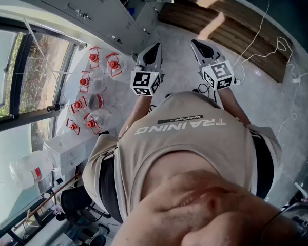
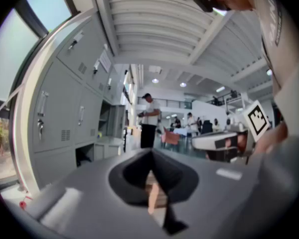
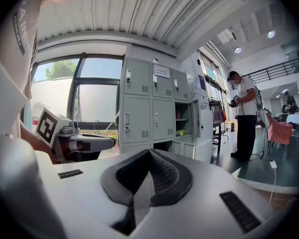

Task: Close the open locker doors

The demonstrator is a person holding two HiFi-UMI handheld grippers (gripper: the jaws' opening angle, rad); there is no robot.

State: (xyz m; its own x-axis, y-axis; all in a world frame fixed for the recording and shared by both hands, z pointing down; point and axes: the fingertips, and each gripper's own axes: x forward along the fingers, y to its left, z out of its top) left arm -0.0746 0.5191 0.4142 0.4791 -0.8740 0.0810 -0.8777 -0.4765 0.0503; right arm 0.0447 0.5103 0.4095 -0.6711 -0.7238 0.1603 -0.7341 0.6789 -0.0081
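A grey locker bank (image 3: 149, 108) stands ahead by the window. Its right-hand column is open, showing shelves (image 3: 182, 118) and a door (image 3: 205, 123) swung out; a low compartment (image 3: 162, 146) also gapes. In the left gripper view the same lockers (image 2: 70, 103) line the left side, with open bays (image 2: 104, 121) further along. My left gripper (image 1: 150, 54) and right gripper (image 1: 201, 47) are held side by side in front of my chest, well short of the lockers. Both are shut with nothing between the pads. The left gripper's body (image 3: 74, 143) shows in the right gripper view.
A person (image 3: 246, 116) stands to the right of the open lockers, facing them. Several water jugs with red caps (image 1: 92, 86) sit along the window on my left. White cables (image 1: 267, 35) trail over the floor at the right, beside a wooden strip (image 1: 220, 19).
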